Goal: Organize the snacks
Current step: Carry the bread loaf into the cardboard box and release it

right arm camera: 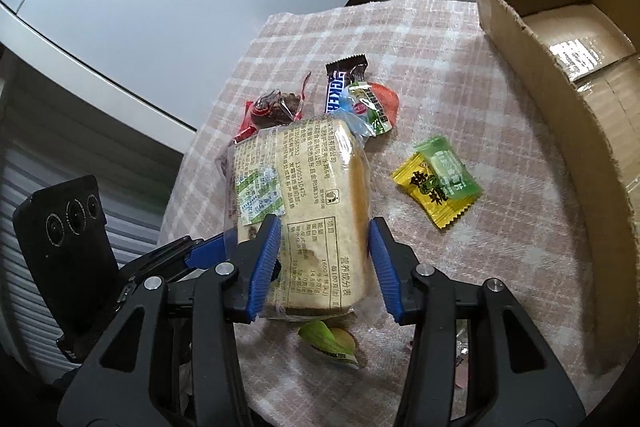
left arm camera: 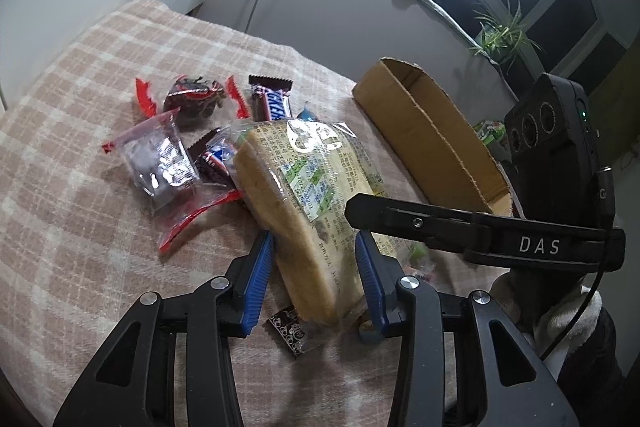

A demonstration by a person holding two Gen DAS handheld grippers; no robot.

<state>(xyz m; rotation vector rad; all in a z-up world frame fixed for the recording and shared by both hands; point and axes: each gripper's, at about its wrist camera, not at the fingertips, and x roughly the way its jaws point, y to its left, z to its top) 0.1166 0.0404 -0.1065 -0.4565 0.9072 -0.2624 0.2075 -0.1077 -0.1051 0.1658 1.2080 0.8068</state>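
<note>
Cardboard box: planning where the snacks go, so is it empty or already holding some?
Empty as far as visible: the cardboard box shows only bare floor; its near end is cut off.

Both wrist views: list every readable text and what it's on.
"DAS": on the black bar of the right gripper, seen from the left wrist.
"1390551047": on the clear-wrapped bread loaf; its remaining print is too small to read.
"CKE": partial, on the brown chocolate bar wrapper.
Large black characters on the yellow candy packet: not legibly readable.
Green sachet: blurred.
</note>
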